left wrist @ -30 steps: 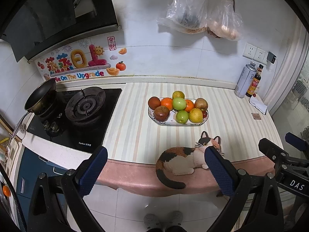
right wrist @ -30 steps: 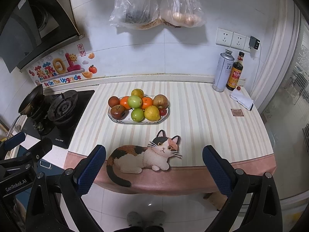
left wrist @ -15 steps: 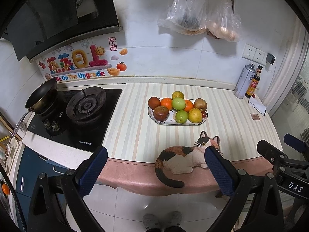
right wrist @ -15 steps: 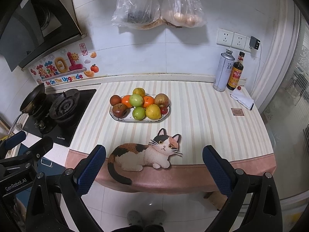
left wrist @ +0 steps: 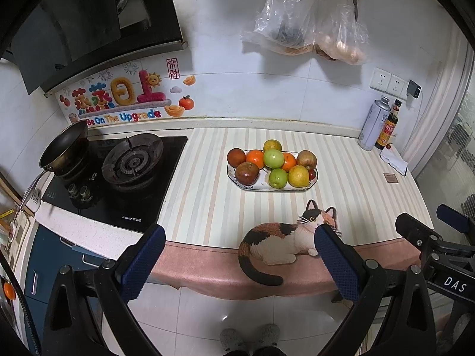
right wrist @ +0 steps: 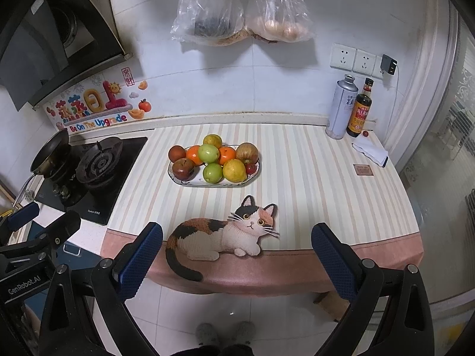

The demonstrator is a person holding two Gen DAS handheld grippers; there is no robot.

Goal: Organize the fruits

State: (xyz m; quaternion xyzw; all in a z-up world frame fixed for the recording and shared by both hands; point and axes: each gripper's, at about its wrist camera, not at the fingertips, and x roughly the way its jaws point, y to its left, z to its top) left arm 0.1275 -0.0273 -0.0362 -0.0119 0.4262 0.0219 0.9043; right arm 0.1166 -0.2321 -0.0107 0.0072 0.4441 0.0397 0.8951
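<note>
Fruit (left wrist: 271, 166) heaped on plate (left wrist: 310, 184), frame centre. Left tool (left wrist: 237, 264), right tool (right wrist: 237, 262): released, empty. Risk: nudged pile rolling across table (left wrist: 207, 207).

White tiled wall (right wrist: 282, 89) behind a cream striped countertop (right wrist: 311, 184); black gas hob (left wrist: 118, 178) at nine o'clock beneath a dark extractor hood (left wrist: 89, 20). White sockets (right wrist: 353, 57) at two o'clock. Pale glossy floor tiles (right wrist: 252, 311) below.
</note>
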